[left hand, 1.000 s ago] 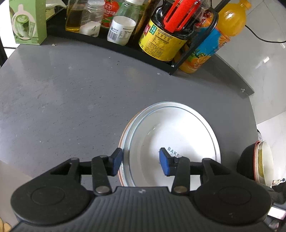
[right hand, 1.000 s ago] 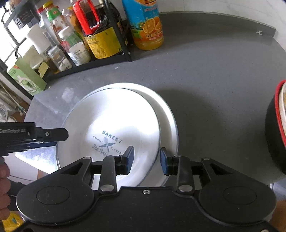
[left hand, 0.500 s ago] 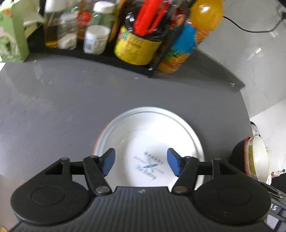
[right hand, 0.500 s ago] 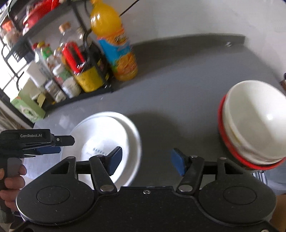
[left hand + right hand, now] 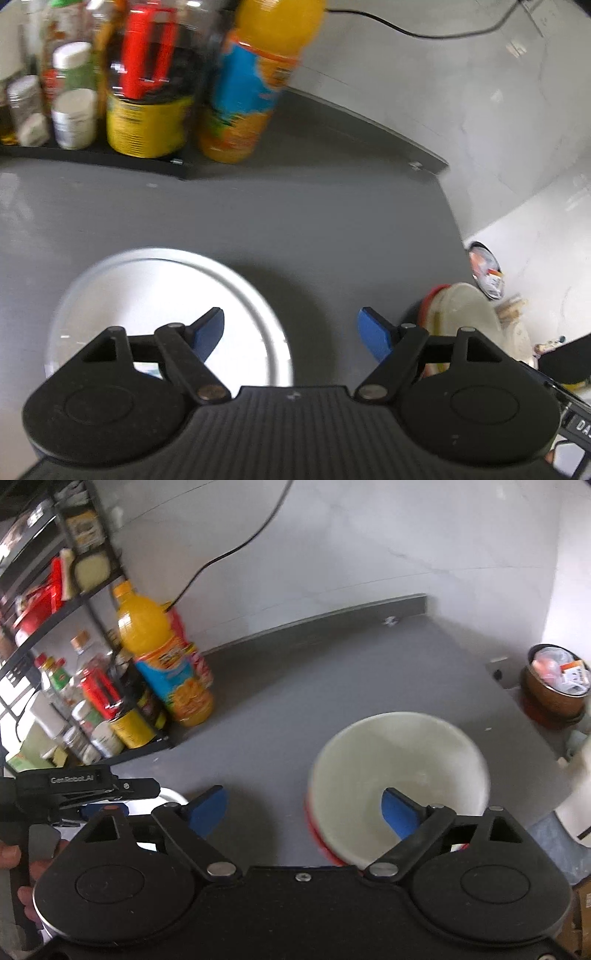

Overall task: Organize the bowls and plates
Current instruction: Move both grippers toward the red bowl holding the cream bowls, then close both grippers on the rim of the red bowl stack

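Up close, the left gripper (image 5: 290, 326) has its blue-padded jaws spread wide and holds nothing. Its left pad sits over a white plate (image 5: 155, 295) that lies flat on the grey counter (image 5: 295, 221); its right pad hangs over bare counter. Farther right, near the counter's edge, a bowl (image 5: 461, 310) shows side-on, partly hidden behind the gripper body.

The right gripper (image 5: 303, 806) is also wide open and empty. Its right pad is above the inside of a white bowl (image 5: 399, 760) with a red outside, standing upright on the counter (image 5: 332, 672); its left pad is over bare counter. At far left in this view, the left gripper (image 5: 110, 788) reaches in, held by a hand (image 5: 22, 871), with a sliver of the plate (image 5: 170, 797) beneath it.

Beyond, an orange juice bottle (image 5: 162, 657) stands beside a black rack (image 5: 55, 627) of jars and bottles against the wall. Plate and bowl are well apart.
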A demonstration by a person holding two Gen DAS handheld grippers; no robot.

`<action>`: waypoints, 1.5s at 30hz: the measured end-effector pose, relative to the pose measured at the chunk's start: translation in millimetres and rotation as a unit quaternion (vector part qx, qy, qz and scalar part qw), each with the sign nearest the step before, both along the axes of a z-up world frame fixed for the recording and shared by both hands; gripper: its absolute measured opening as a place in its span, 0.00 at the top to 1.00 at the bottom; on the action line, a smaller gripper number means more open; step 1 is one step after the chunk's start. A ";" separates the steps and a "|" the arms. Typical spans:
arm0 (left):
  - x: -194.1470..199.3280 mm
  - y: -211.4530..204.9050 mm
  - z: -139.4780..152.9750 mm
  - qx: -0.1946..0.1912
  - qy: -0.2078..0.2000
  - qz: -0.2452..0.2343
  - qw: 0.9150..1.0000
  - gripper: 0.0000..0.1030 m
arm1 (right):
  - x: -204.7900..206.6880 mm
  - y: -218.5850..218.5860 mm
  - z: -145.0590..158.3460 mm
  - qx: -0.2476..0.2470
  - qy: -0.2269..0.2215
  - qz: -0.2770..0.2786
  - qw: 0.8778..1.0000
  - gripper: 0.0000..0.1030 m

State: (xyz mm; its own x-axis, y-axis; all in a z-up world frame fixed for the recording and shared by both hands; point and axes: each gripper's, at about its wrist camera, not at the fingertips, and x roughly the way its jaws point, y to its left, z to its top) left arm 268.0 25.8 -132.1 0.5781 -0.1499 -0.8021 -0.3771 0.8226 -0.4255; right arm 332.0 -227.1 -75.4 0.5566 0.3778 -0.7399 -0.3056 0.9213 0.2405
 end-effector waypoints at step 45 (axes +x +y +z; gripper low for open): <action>97.7 -157.0 -78.9 -0.037 0.121 0.023 0.992 0.70 | 111.8 -97.1 -111.2 0.014 0.172 0.035 0.984 0.54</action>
